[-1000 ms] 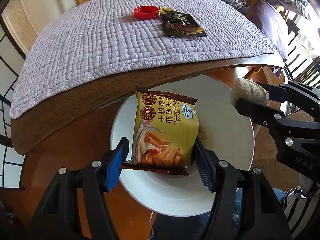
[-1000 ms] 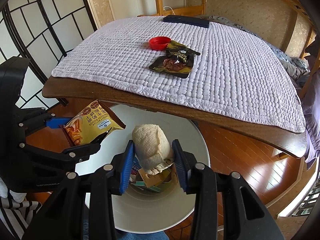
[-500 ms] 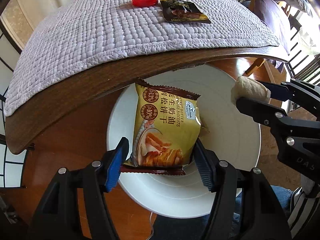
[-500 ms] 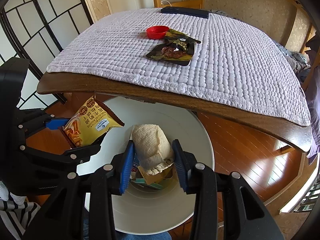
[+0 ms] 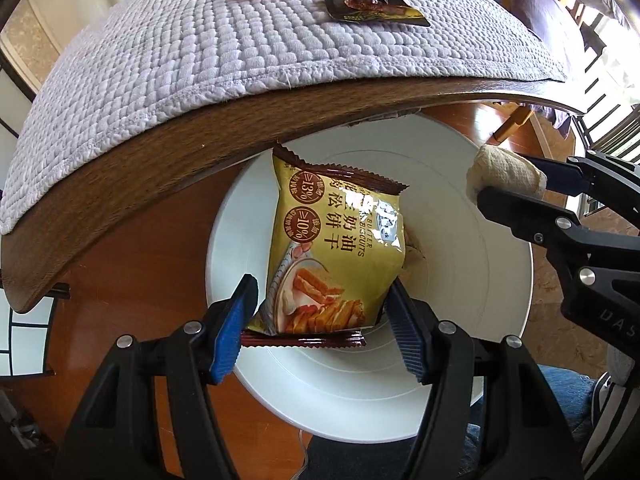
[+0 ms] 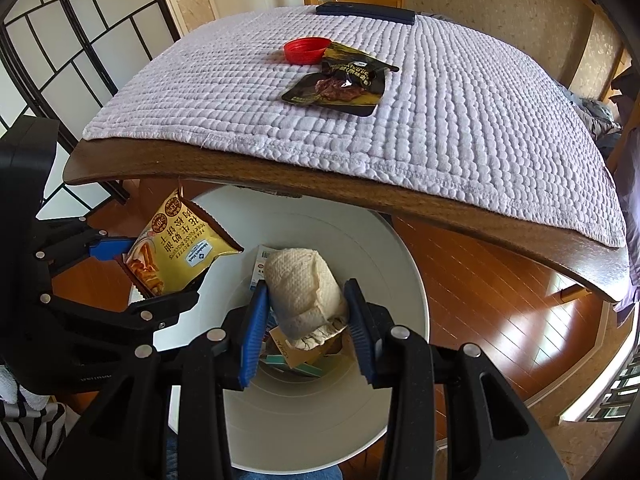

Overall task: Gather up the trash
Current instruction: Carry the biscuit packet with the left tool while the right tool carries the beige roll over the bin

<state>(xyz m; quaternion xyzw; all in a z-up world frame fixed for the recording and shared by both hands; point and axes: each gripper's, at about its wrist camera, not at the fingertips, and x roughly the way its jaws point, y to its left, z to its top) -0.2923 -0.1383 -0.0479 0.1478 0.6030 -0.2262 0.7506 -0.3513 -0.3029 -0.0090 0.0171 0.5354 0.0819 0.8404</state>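
I have both loads over the white bin (image 5: pixel 500 300), which stands on the wooden floor (image 6: pixel 480 280) just under the near edge of the worktop (image 6: pixel 280 176). My left hand-held gripper (image 5: pixel 320 328) is clamped on the lower end of the yellow biscuit packet (image 5: pixel 340 248); the packet's long axis runs away from the jaws toward the worktop edge, and its sealed top sits close beneath that edge. My right hand-held gripper (image 6: pixel 306 320) is squeezed narrow on a crumpled paper towel (image 6: pixel 304 292), pointing steeply down into the bin's mouth, with cartons and scraps (image 6: pixel 296 356) visible at the bottom below it. So what matters now is straight down: each piece hangs above the opening, and I judge a release from either side should drop it inside. The right load looks more centred over the opening; the packet hangs nearer the bin's rim on the left side, so I would let it go only once it is clear of that rim. The two grippers are near each other but apart. Still on the quilted mat (image 6: pixel 440 112), well beyond the edge, lie a red cap (image 6: pixel 306 50) and a dark snack wrapper (image 6: pixel 340 88) touching it, with a dark flat object (image 6: pixel 364 12) at the far end.
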